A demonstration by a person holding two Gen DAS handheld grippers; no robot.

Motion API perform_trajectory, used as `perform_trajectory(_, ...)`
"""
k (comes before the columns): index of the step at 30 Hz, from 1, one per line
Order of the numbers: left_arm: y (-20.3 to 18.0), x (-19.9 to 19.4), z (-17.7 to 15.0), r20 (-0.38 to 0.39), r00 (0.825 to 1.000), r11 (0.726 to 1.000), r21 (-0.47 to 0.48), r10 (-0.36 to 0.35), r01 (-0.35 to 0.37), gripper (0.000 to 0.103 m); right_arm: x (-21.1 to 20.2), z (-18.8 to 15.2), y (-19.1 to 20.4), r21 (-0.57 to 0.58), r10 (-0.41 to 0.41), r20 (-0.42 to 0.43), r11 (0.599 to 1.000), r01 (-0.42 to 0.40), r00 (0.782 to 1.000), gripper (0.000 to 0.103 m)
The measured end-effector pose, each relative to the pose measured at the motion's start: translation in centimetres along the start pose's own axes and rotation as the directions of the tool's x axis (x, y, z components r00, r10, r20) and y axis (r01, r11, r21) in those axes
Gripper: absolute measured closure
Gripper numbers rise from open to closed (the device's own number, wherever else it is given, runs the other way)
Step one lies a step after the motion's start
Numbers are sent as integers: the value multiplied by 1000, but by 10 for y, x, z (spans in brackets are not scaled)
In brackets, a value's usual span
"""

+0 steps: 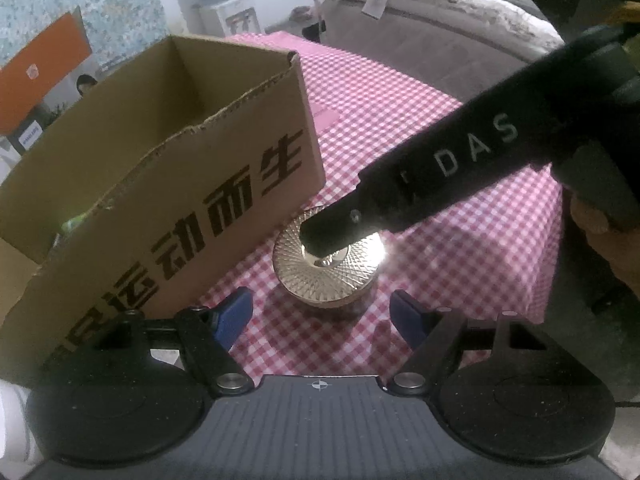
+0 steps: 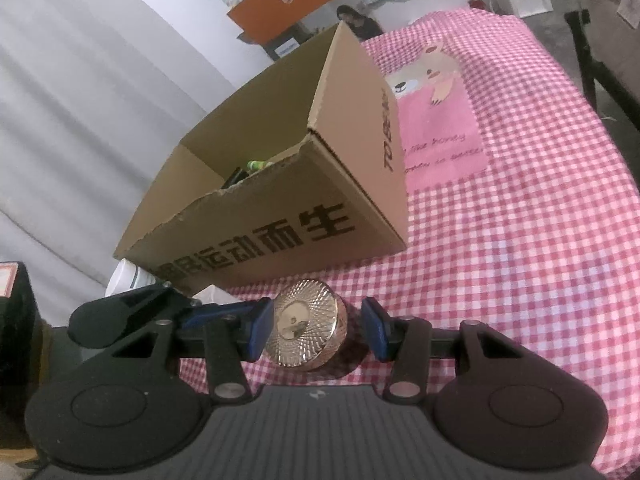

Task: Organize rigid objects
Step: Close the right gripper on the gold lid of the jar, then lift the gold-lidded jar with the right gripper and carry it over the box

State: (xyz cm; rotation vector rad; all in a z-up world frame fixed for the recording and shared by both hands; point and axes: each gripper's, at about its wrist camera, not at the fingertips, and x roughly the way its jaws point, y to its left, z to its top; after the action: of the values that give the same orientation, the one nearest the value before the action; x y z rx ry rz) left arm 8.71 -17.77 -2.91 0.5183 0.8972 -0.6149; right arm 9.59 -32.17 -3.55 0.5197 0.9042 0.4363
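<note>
A round gold jar with a faceted lid [image 1: 326, 270] stands on the pink checked cloth beside an open cardboard box [image 1: 168, 184]. In the right wrist view the jar [image 2: 306, 332] sits between my right gripper's [image 2: 318, 330] blue pads; the left pad [image 2: 262, 328] touches it, the right pad [image 2: 374, 328] stands a little apart. My left gripper [image 1: 322, 316] is open and empty just short of the jar. The right gripper's black body [image 1: 440, 168] reaches in from the right over the jar. The box [image 2: 280, 184] holds some items, one green.
The pink checked cloth [image 2: 500, 240] with a bear picture covers the table. A white cup [image 2: 126, 280] stands left of the box. A dark object [image 2: 16, 340] is at the far left. A bed [image 1: 420, 8] lies behind.
</note>
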Motion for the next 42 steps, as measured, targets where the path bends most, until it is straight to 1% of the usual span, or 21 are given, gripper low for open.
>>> perform_trajectory(3,3,5,4,-9,1000,1000,-16,-16,16,32,5,1,-1,9,2,-9,1000,-2,1000,52)
perform_trajectory(8,9,12,10,-24,1000,1000,-21,-18,17,38,8,1,-3,17,9,-19,1000,-9,1000,51)
perform_trajectory(11,10,15,11,-26,999,999,-32,-27,27,40,9,0,-5,21,16,-22,1000,-16,1000,51)
perform_trajectory(16,10,17,12,-25,999,999,-38,-38,37,47,11,1,-6,22,24,-24,999,-23,999,52)
perform_trajectory(30,7,11,9,-33,999,997,-63,-43,41,49,7,-4,-3,20,17,-13,1000,-17,1000,52)
perform_trajectory(42,6,-7,8,0,999,997,-67,-41,41,50,-7,-3,7,1,2,19,1000,-2,1000,52)
